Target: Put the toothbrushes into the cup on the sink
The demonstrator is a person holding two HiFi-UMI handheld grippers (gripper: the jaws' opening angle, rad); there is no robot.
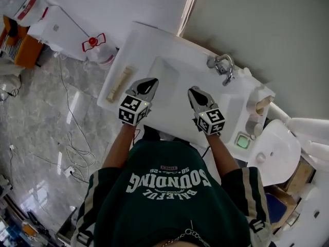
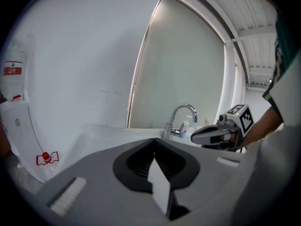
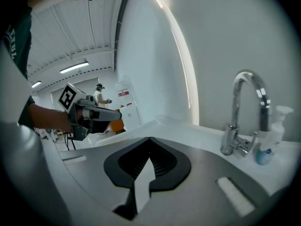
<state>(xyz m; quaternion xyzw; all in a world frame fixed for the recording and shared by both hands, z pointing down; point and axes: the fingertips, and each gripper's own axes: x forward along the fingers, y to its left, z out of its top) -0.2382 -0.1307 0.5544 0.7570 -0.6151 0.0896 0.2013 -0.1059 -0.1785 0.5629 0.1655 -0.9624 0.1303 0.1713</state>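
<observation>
My left gripper (image 1: 152,81) and right gripper (image 1: 193,90) hover side by side over the front of the white sink (image 1: 154,45), both shut with nothing between the jaws. A beige cup (image 1: 263,103) stands on the sink's right ledge beyond the faucet (image 1: 223,66). On the left ledge lies a pale beige long item (image 1: 119,84), too small to tell whether it is the toothbrushes. The left gripper view shows its own closed jaws (image 2: 154,140) and the right gripper (image 2: 195,136) off to the right. In the right gripper view the left gripper (image 3: 117,113) shows at left.
A chrome faucet (image 3: 247,112) with a small pump bottle (image 3: 273,140) beside it stands at the sink's back. A green-topped item (image 1: 242,140) sits at the right front corner. A toilet (image 1: 277,148) stands to the right, and cables (image 1: 72,153) lie on the marble floor at left.
</observation>
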